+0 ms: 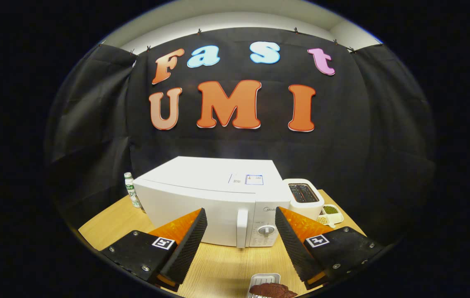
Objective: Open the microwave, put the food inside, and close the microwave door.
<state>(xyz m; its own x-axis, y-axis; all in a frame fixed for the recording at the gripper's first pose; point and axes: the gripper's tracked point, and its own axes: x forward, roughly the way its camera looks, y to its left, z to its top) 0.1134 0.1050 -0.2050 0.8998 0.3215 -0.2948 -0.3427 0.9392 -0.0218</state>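
A white microwave [214, 198] stands on the wooden table [222, 265] beyond my fingers, its door shut. The door's vertical handle [242, 228] and a round dial [266, 231] sit at its right front, just ahead of the gap between my fingers. A small white tray [259, 281] holding a dark brown piece of food [274, 290] lies on the table close under me, near my right finger. My gripper [241, 219] hangs open above the table with nothing between its fingers.
A white toaster [303, 198] stands right of the microwave. A divided white dish [331, 214] with green and pale beans lies beside it. A small white bottle [132, 190] with a green label stands left of the microwave.
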